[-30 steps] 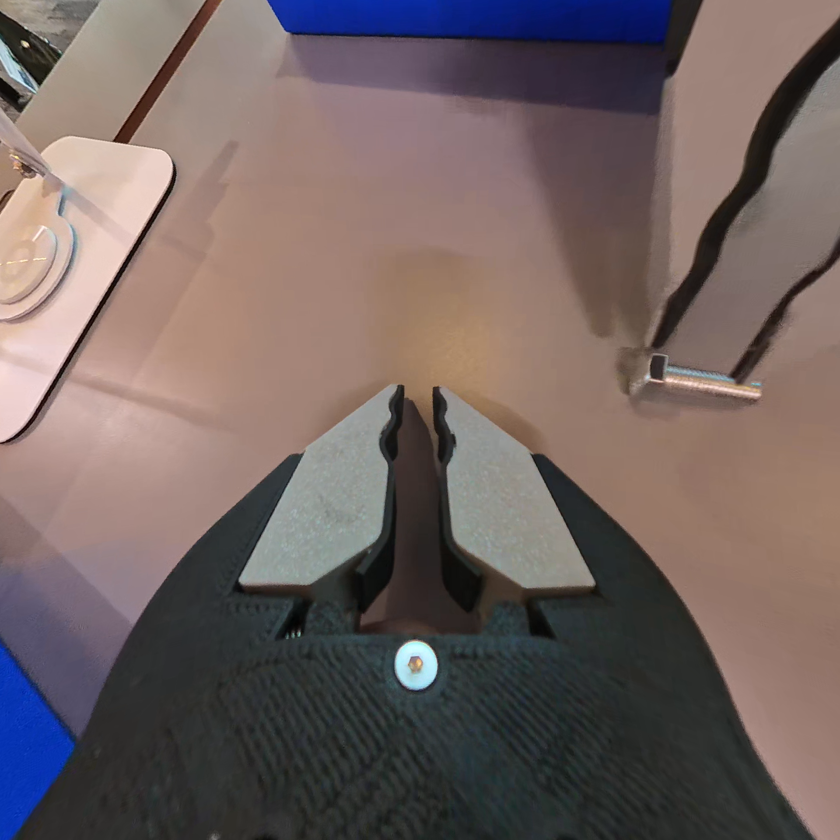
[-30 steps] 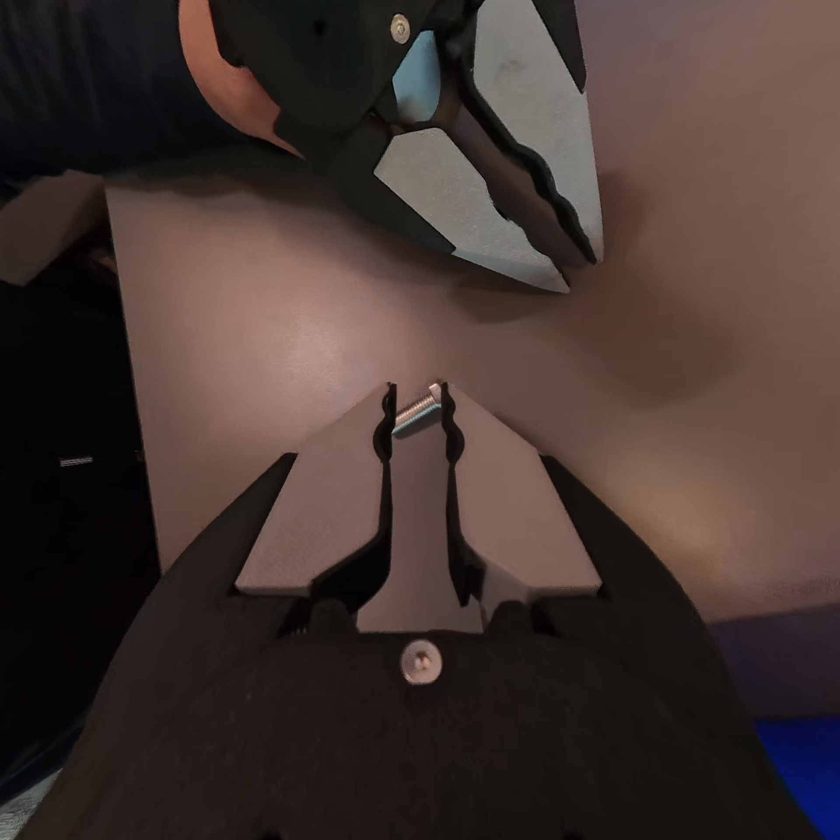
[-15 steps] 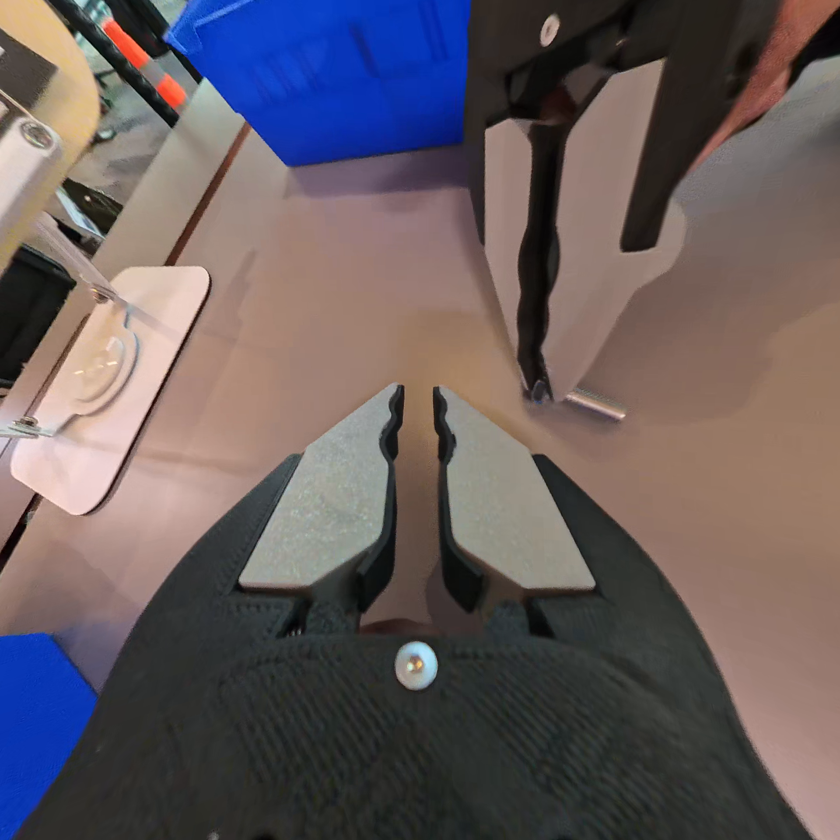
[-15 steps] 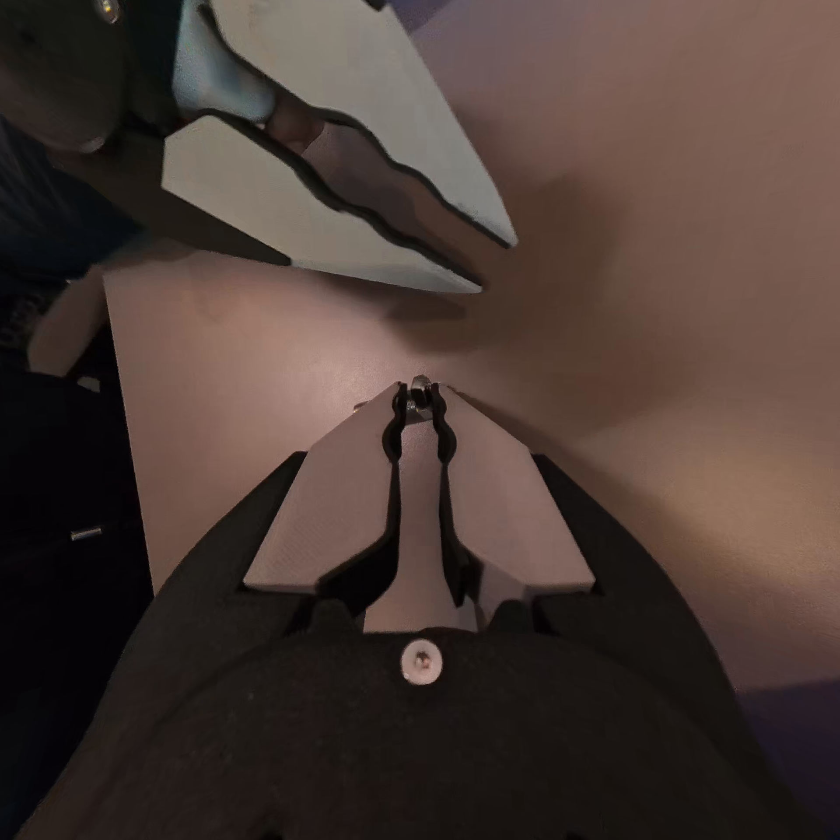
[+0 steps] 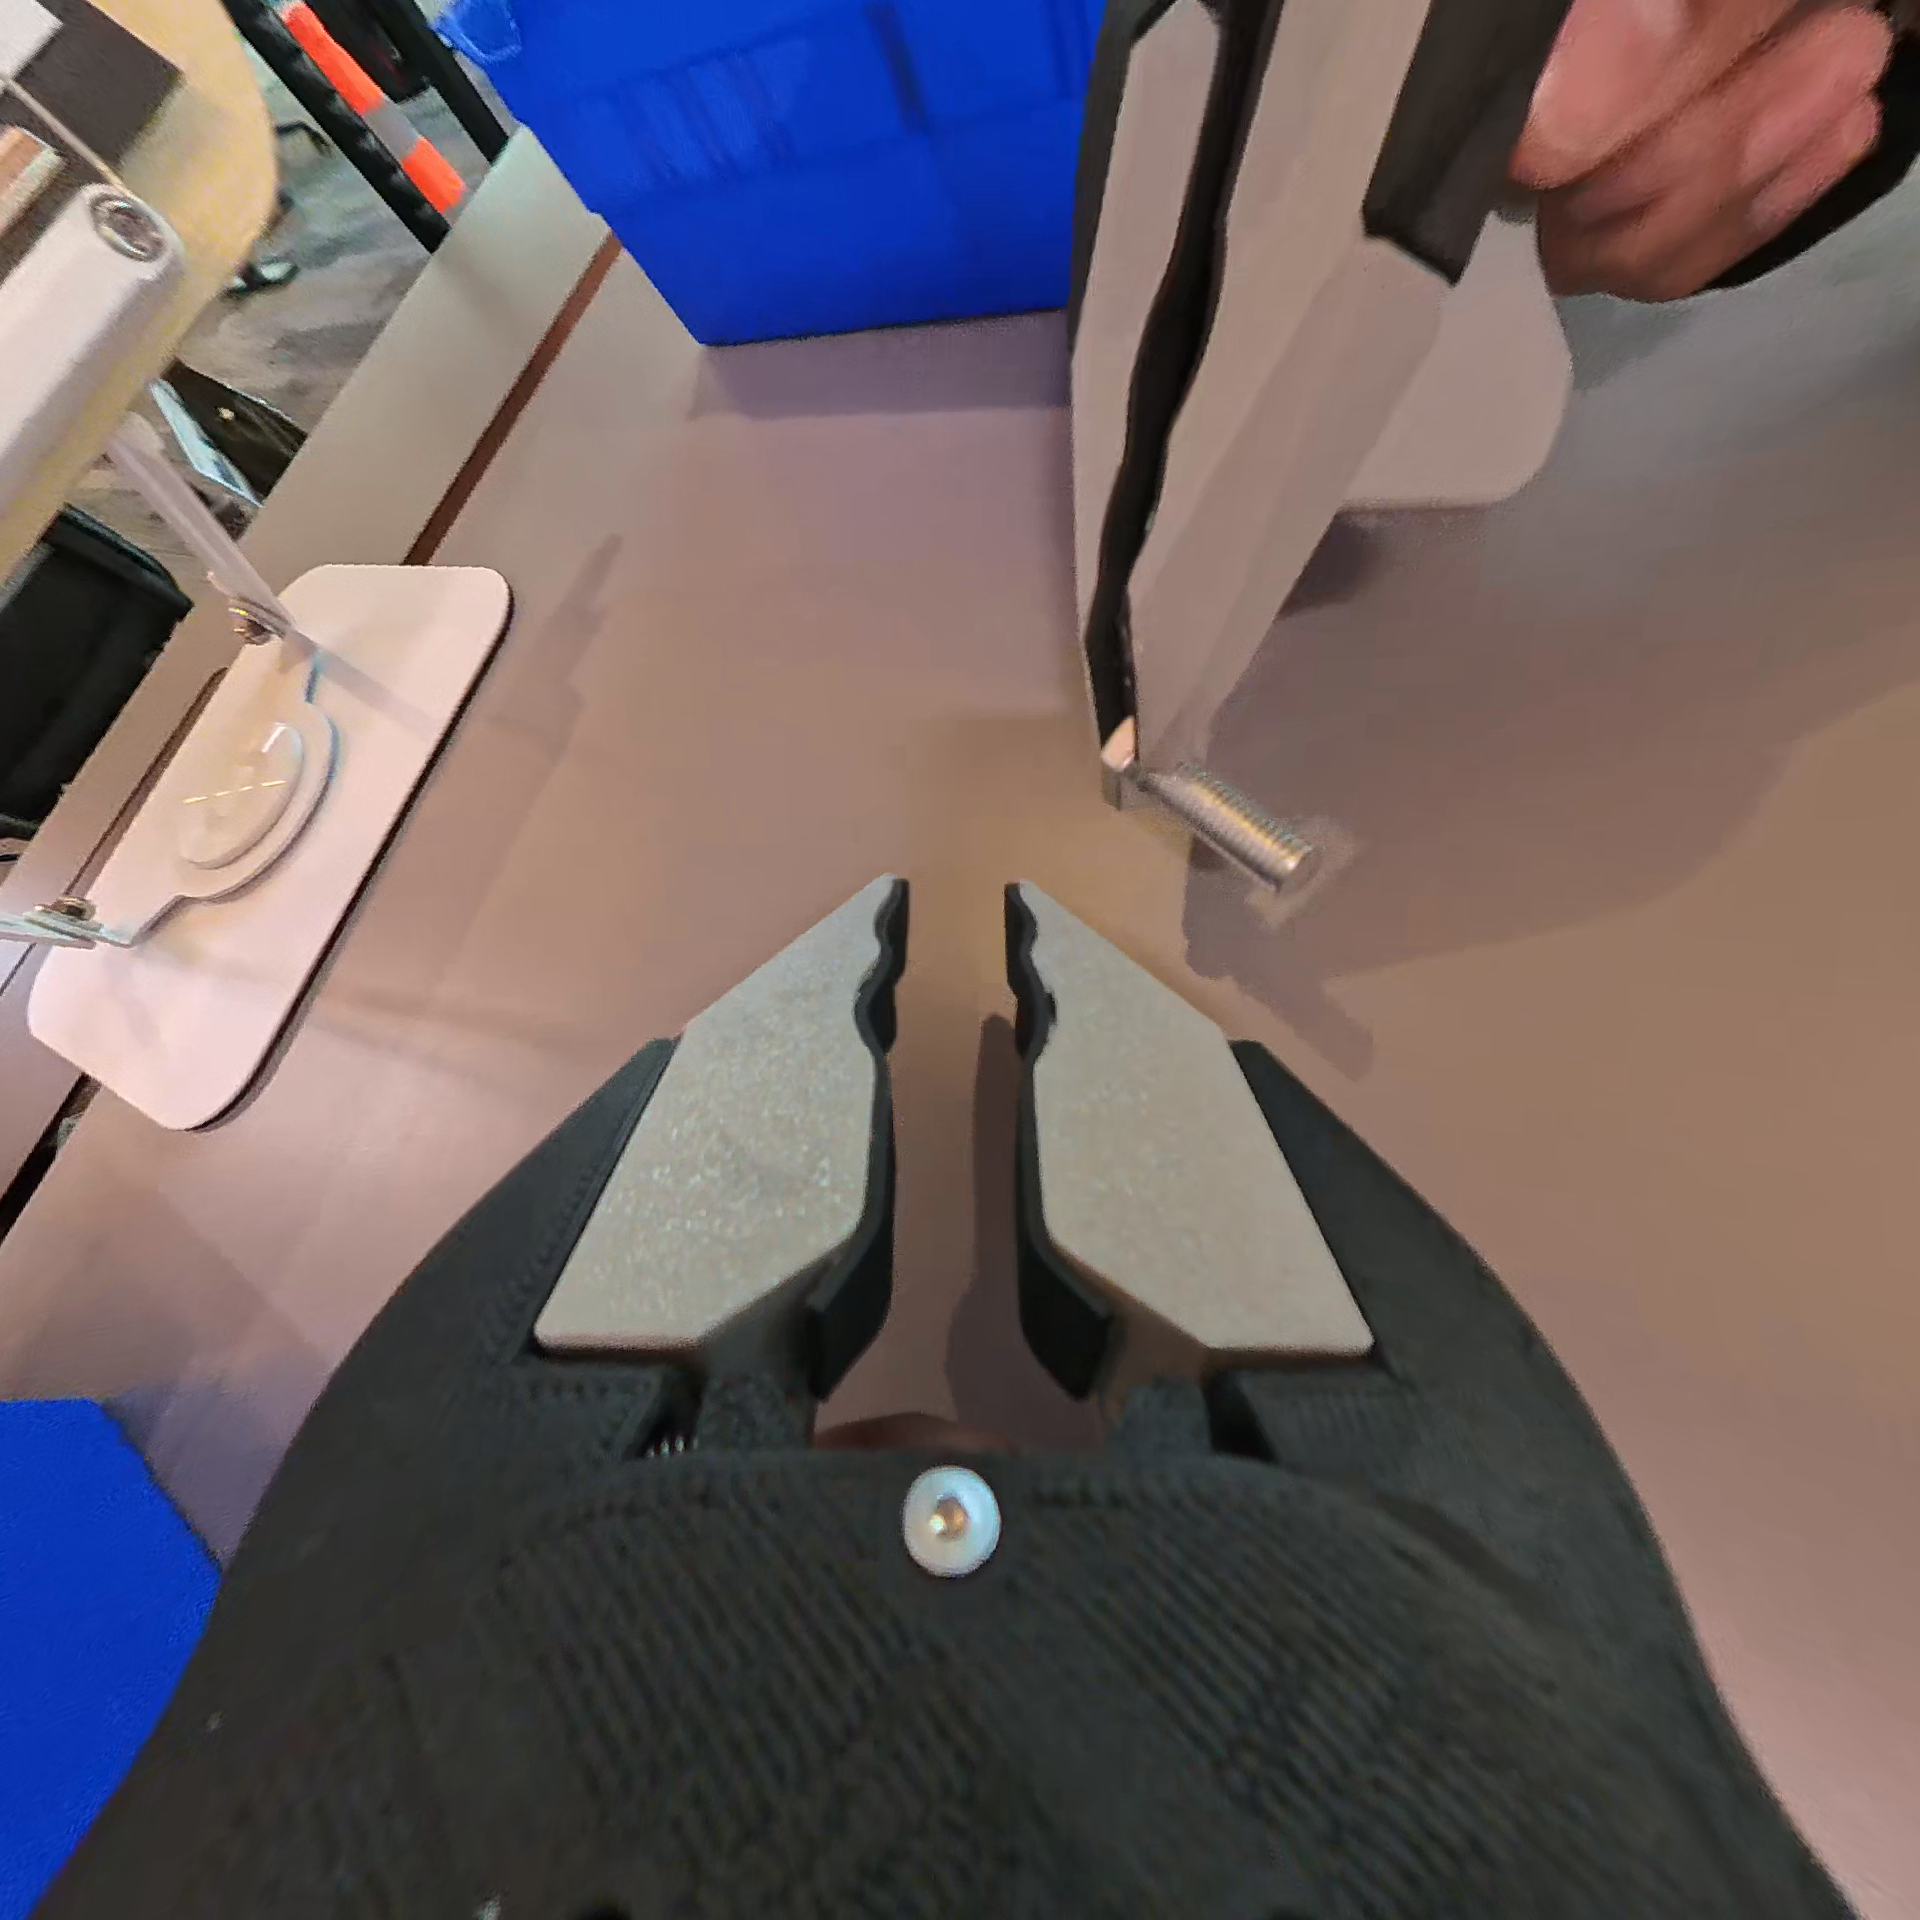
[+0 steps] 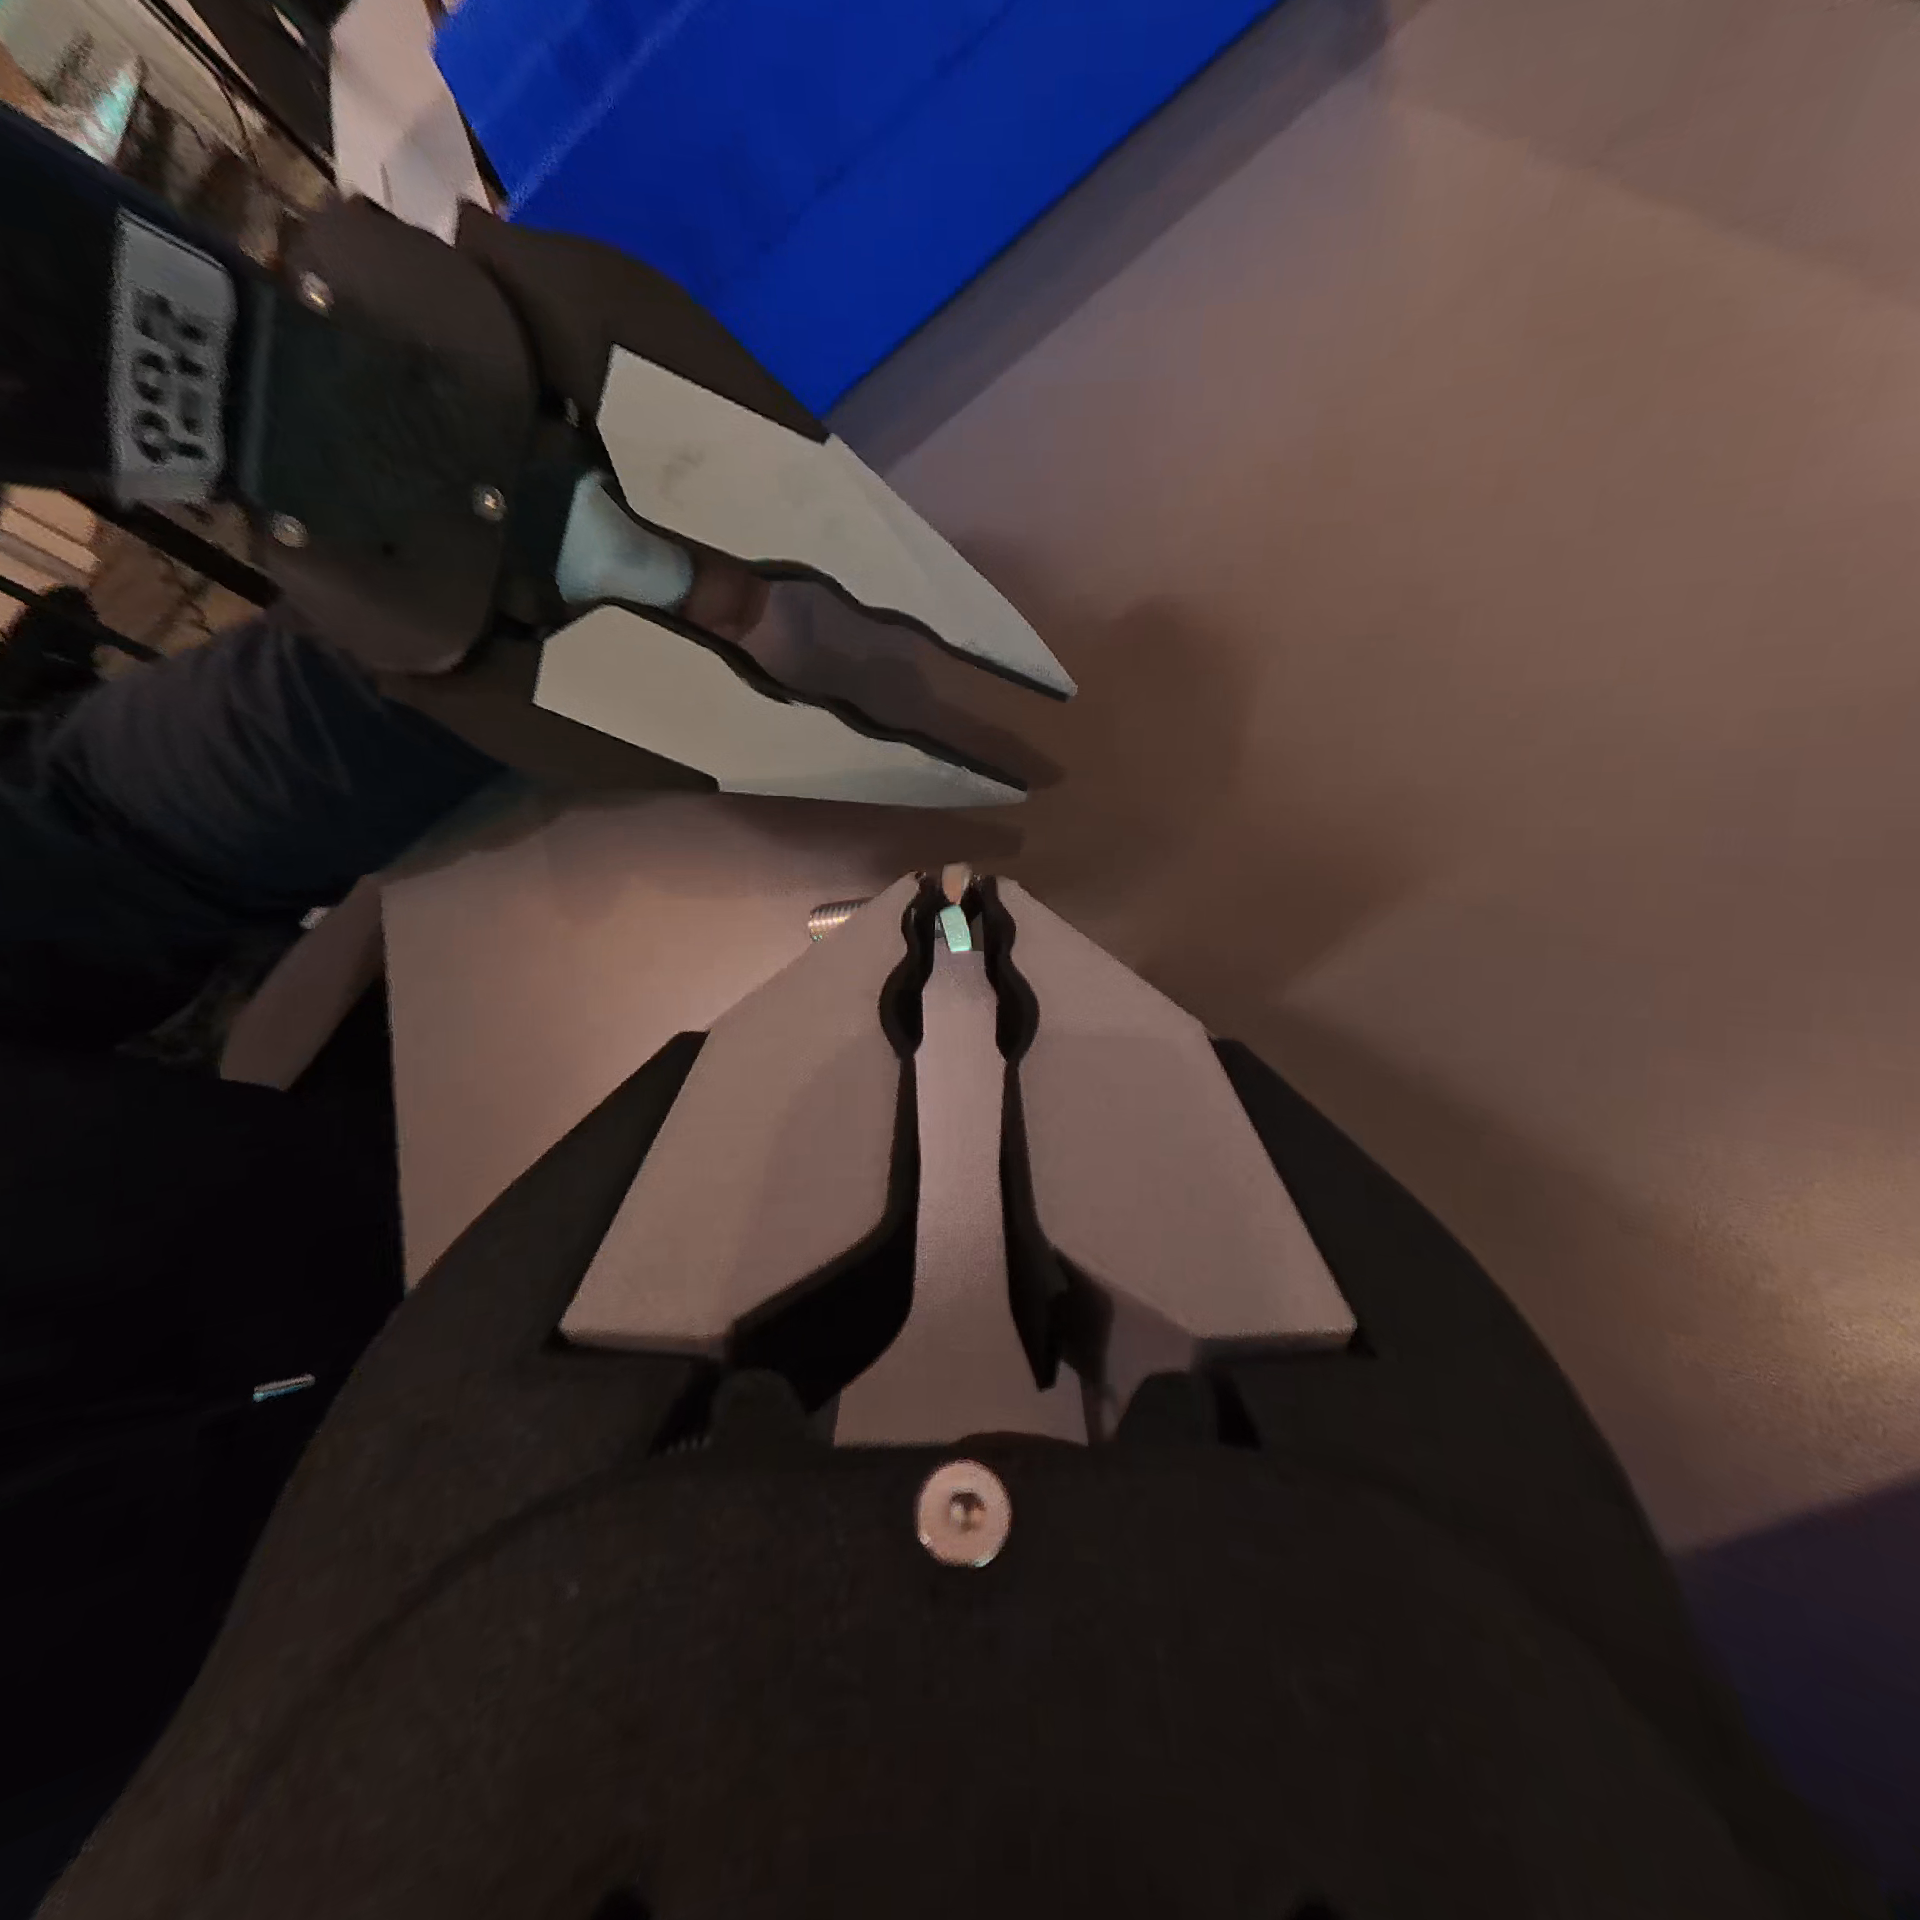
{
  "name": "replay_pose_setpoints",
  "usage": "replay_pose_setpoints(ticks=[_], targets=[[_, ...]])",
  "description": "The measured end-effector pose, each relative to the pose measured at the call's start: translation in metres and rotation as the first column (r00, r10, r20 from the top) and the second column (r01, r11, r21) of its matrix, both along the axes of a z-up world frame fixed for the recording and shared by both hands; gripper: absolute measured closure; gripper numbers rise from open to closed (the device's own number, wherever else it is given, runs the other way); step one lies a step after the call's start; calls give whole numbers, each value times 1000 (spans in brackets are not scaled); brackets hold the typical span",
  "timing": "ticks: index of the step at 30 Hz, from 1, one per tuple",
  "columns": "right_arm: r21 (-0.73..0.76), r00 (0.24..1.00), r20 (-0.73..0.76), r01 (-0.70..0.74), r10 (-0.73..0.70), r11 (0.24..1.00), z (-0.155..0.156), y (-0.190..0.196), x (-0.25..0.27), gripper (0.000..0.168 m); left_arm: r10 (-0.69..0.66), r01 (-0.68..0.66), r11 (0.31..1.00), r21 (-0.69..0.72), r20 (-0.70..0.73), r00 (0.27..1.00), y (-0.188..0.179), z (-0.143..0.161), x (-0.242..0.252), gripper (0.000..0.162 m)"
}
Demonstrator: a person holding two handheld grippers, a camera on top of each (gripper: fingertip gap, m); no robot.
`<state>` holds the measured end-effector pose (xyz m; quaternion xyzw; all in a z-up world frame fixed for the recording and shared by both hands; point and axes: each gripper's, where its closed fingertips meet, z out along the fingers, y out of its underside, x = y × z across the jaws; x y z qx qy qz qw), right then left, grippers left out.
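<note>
My right gripper (image 6: pixel 952 902) is shut on the head of a silver bolt (image 6: pixel 954 927). In the left wrist view it (image 5: pixel 1120 750) hangs point-down from the top right. It holds the bolt (image 5: pixel 1221 821) by the head, with the threaded shaft slanting down just above the brown table (image 5: pixel 727 644). My left gripper (image 5: pixel 954 904) is empty, its jaws a narrow gap apart, low over the table just left of the bolt. It also shows in the right wrist view (image 6: pixel 1047 743), close above the bolt.
A blue bin (image 5: pixel 831 156) stands at the back of the table. A white plate with a clear fitting (image 5: pixel 260 831) lies at the left edge. A blue object (image 5: pixel 73 1621) sits at the near left. A hand (image 5: pixel 1704 135) holds the right gripper. Left and right tips are no more than a few centimetres apart. The blue object (image 5: pixel 73 1621) is about 25 centimetres from my left fingertips.
My right gripper has shut on the bolt's head and lifted it off the table. The left gripper has tilted up and drawn closer to the bolt; its gap has not changed.
</note>
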<state>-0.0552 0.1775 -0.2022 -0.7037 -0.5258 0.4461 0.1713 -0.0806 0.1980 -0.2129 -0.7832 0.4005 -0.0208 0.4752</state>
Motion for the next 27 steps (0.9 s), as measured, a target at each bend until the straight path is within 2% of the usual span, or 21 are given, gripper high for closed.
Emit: replay_pose_setpoints(ticks=[5,10,16,27], targets=[[-12,993,-114,42,-43,999,25,6,-2,163,33,-35,999,31,58,998,5,11,-7,144],[-38,981,-192,37,-43,999,41,1,-7,165,42,-42,999,24,6,999,8,-2,-12,143],[-35,979,-179,90,-95,995,34,8,-11,165,-25,24,998,59,5,1000,2,-1,8,143],[-181,973,-168,125,-156,976,22,11,-15,165,-86,79,980,184,28,996,-3,18,24,143]])
